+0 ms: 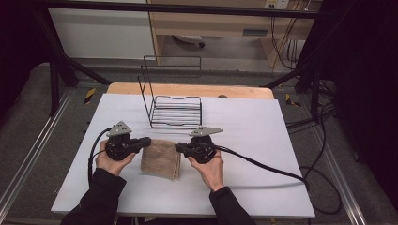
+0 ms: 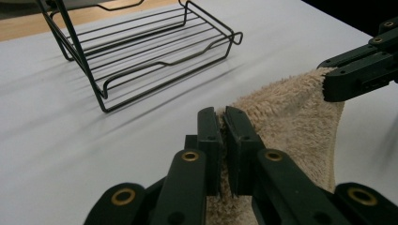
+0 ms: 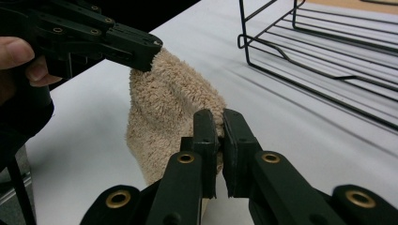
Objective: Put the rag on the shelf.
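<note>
**poster1:** Terry cloth is what's being handled — a beige folded towel (image 1: 161, 158), pinched at two neighbouring corners and hanging between them over the white table (image 1: 244, 140), its lower edge resting on or just above the surface. The left gripper (image 1: 146, 140) is clamped on the towel's left top corner; in the left gripper view the pile is squeezed between its jaws (image 2: 224, 129). The right gripper (image 1: 180, 147) is clenched on the other corner (image 3: 220, 136). Nothing loose on either side that I can see.

**poster2:** So where does it go wrong? My guess is the black wire rack (image 1: 174, 111) just behind is the target.

**poster1:** Probably. Biggest risk, I'd say, is how little cloth each jaw has — they bite right at the edge. If the two hands pull apart too hard, a corner could slip out and the towel would drop on one side.

**poster2:** And it's folded, right? Layers could come apart.

**poster1:** Yeah, if a jaw only has the outer layer, the fold might open as it hangs. Can't tell from these views how many layers are caught.

**poster2:** Rack's raised front rim looks like a snag too.

**poster1:** Agreed — a low-hanging edge could catch on that wire and drag the rack, which looks light.
</note>
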A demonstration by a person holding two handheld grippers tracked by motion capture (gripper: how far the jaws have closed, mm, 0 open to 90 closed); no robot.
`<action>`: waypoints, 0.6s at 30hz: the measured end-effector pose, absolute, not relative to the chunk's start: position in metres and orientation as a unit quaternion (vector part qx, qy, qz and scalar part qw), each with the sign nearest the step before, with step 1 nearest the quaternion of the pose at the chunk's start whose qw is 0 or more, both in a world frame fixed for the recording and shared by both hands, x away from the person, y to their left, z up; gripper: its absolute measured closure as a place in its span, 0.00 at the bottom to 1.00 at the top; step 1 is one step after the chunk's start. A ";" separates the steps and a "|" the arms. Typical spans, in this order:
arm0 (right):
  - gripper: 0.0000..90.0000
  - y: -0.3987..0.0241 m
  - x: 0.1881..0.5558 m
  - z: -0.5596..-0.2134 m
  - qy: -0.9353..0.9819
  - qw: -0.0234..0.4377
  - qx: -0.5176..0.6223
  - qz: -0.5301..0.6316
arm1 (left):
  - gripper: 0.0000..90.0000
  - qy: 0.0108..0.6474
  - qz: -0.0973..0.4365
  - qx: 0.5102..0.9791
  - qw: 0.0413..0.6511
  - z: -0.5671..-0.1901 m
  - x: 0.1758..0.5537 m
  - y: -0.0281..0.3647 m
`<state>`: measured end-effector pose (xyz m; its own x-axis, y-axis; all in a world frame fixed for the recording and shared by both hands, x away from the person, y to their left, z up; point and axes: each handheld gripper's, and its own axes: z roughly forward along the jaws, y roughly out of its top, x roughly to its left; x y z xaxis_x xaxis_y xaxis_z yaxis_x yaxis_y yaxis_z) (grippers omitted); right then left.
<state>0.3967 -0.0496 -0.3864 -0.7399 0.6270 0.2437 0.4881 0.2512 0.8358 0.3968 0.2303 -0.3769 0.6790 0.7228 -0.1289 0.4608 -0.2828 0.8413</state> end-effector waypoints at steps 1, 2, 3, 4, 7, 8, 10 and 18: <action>0.95 -0.050 0.396 -0.385 0.787 0.069 0.354 0.500 | 0.95 0.375 0.142 0.787 0.469 -0.376 0.396 0.230; 0.95 -0.051 0.396 -0.383 0.787 0.071 0.352 0.502 | 0.95 0.375 0.142 0.784 0.473 -0.375 0.395 0.229; 0.95 -0.052 0.396 -0.382 0.786 0.073 0.351 0.503 | 0.95 0.374 0.143 0.783 0.475 -0.374 0.395 0.229; 0.95 -0.053 0.396 -0.381 0.786 0.075 0.350 0.505 | 0.95 0.374 0.145 0.781 0.478 -0.372 0.394 0.229; 0.95 -0.054 0.397 -0.377 0.782 0.078 0.348 0.511 | 0.95 0.373 0.154 0.779 0.480 -0.369 0.391 0.228; 0.95 -0.055 0.397 -0.376 0.782 0.079 0.347 0.512 | 0.95 0.374 0.155 0.778 0.482 -0.368 0.391 0.227; 0.95 -0.056 0.397 -0.374 0.781 0.080 0.344 0.515 | 0.95 0.375 0.157 0.775 0.484 -0.366 0.390 0.227; 0.95 -0.058 0.396 -0.365 0.782 0.091 0.333 0.518 | 0.95 0.378 0.160 0.770 0.489 -0.360 0.388 0.225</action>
